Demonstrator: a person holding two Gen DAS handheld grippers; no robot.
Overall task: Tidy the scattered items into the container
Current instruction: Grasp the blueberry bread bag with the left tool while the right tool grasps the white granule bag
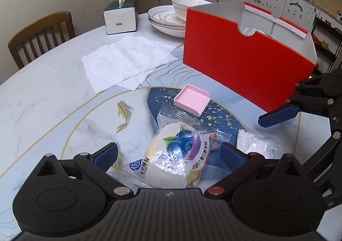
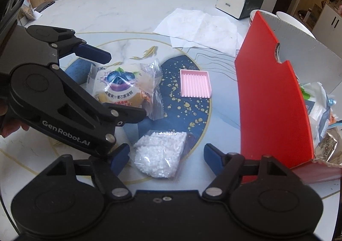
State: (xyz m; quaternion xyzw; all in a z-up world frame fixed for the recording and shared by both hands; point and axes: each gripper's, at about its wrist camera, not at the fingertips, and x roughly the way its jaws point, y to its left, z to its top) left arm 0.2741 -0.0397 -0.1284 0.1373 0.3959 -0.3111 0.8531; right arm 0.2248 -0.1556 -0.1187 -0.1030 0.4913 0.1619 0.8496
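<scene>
Marble tabletop [image 2: 119, 14] is seen bare beyond both tools, bounded on the right gripper's [image 2: 165, 155] right by the red container [image 2: 275, 108]. Its spread jaws are angled down astride the bead bag [image 2: 159, 154], untouched. The left gripper [image 1: 168, 154] is likewise tilted down, spread around the blueberry cake packet [image 1: 173, 159]; contact cannot be told.

blueberry cake pack [image 2: 124, 85] flat | bead bag [image 2: 159, 153] flat | pink tray [image 2: 195, 83] flat | red box [image 2: 275, 99] upright, part-filled

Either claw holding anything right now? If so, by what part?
Nothing held. Left claw is open around the blueberry cake packet; right claw is open around the bag of white beads. Pads clear of both.
</scene>
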